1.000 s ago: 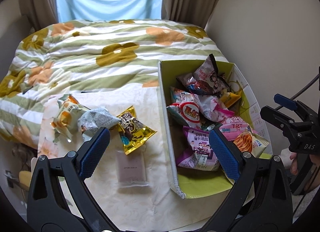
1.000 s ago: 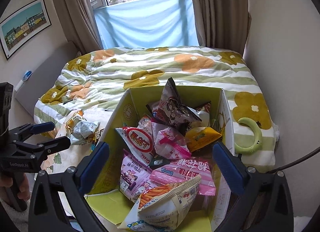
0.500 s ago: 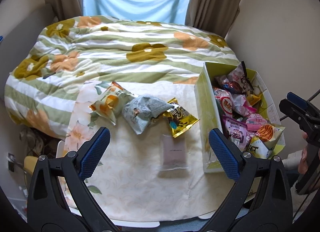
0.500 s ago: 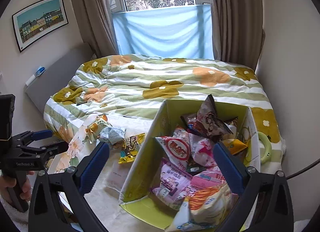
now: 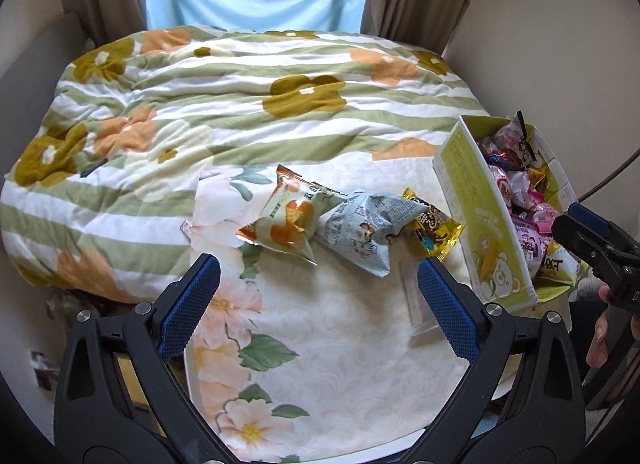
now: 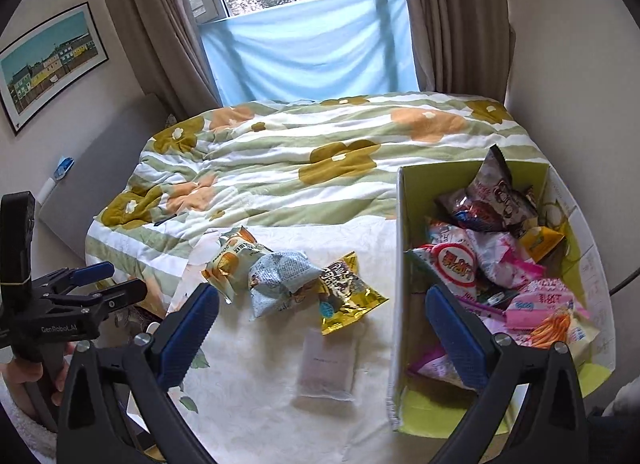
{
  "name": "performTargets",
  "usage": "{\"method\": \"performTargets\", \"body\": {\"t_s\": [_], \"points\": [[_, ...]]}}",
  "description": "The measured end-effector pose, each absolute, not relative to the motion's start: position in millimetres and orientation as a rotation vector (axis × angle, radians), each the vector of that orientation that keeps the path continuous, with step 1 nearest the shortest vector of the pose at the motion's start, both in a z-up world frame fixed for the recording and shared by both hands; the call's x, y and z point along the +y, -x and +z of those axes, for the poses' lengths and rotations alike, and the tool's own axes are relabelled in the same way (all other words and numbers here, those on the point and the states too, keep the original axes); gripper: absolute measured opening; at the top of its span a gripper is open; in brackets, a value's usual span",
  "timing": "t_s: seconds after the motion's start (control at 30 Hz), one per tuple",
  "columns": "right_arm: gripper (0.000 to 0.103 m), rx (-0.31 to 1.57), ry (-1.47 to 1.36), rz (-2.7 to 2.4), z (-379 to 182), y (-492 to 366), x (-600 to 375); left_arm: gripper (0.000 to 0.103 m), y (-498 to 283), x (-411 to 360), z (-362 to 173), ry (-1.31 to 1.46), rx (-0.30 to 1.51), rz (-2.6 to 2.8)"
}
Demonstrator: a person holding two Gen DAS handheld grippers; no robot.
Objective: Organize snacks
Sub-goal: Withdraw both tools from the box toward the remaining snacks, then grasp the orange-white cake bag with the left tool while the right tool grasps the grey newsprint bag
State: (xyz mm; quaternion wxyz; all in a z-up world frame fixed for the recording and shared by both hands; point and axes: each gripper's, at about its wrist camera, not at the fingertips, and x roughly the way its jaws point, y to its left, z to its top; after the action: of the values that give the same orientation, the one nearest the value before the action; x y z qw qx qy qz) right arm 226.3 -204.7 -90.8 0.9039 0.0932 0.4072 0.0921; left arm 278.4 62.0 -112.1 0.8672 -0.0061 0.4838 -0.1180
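A yellow-green cardboard box (image 6: pixel 402 223) (image 5: pixel 472 199) full of several snack packs stands at the right of a floral table (image 6: pixel 256 384) (image 5: pixel 340 364). Left of it lie an orange-and-green pack (image 5: pixel 286 219) (image 6: pixel 230 260), a pale blue pack (image 5: pixel 366 229) (image 6: pixel 278 282), a gold pack (image 5: pixel 434 227) (image 6: pixel 346 296) and a flat pale pink packet (image 6: pixel 326 368) (image 5: pixel 418 304). My left gripper (image 5: pixel 318 306) (image 6: pixel 108 280) hovers open and empty just short of the loose packs. My right gripper (image 6: pixel 322 338) (image 5: pixel 580 223) is open and empty over the pink packet and the box's left wall.
Behind the table is a bed with a green-striped flowered quilt (image 5: pixel 240 103) (image 6: pixel 300 155), then curtains and a window. A wall stands close on the right. A hand (image 6: pixel 20 376) holds the left gripper's handle at the table's left edge.
Both views have swung left, away from the box toward the loose packs. The left gripper has pulled back, so the box sits at the far right of its view. Both stay open.
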Motion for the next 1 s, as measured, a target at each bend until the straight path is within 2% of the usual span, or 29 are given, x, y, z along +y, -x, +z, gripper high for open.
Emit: {"method": "performTargets", "body": {"t_s": [0.23,0.5,0.73,1.0], "points": [[0.103,0.885,-0.313,0.084,-121.9,-247.5,-162.5,0.098,-330.9,85.5,-140.9,-0.031,1.045,-0.339],[0.103,0.927,-0.461,-0.033,-158.8,-282.2,-137.6,0.098,-389.2,78.4,-195.0,-0.103,1.12,-0.429],[0.103,0.985,-0.589,-0.12,-205.2,-308.3,-126.9,0.098,-419.5,59.8,-247.4,-0.131,1.189,-0.481],[0.102,1.001,-0.611,-0.144,-224.6,-325.2,-113.8,0.096,-434.1,45.3,-272.7,-0.162,1.218,-0.517]]}}
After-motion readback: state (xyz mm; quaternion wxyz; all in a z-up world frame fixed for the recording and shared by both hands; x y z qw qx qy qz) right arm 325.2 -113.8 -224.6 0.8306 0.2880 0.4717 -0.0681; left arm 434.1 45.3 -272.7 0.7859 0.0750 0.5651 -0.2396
